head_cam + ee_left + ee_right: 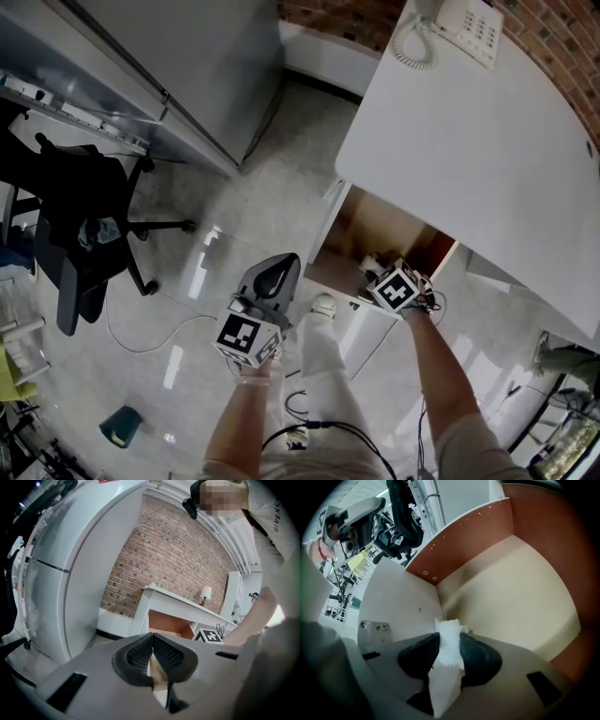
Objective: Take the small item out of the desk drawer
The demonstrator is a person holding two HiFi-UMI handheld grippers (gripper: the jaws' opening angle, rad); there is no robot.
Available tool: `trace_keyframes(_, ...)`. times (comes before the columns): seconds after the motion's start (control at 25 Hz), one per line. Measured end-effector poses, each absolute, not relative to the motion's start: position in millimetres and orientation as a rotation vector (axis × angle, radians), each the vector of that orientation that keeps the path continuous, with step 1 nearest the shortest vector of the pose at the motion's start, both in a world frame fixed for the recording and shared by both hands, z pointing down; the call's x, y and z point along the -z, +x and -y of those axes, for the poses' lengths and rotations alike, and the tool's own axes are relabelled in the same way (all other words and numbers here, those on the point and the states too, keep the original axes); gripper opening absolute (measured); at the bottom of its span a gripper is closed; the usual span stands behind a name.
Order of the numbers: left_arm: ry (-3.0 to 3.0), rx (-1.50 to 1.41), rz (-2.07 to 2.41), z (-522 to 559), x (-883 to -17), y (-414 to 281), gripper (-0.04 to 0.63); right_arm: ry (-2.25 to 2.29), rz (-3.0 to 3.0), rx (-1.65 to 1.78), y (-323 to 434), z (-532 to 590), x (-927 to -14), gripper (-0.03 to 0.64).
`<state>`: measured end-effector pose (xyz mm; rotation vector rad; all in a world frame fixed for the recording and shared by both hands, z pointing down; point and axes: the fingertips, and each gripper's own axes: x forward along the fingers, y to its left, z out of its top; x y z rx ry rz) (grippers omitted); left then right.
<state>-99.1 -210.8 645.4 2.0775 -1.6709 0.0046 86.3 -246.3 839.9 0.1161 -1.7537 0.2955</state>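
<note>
I am looking down on a glossy pale floor (234,262) that is catching bright reflections. A red brick wall (553,37) is running behind the white desk (487,159). A black office chair (80,202) is standing near a grey cabinet (197,66).

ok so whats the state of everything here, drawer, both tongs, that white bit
desk drawer: pulled open
white paper piece: pinched in the right tongs, not yet out of the drawer
right tongs: closed on the white paper piece, pointing down into the drawer
left tongs: shut, nothing between them, held away from the drawer
</note>
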Motion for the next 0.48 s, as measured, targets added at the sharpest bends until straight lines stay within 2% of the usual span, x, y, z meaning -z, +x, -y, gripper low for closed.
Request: trace_keyframes(0.48, 2.121, -0.016, 1.607, 213, -632, -87, 0.005, 0.318, 1.925, -0.357, 79, 258, -776, 0.143)
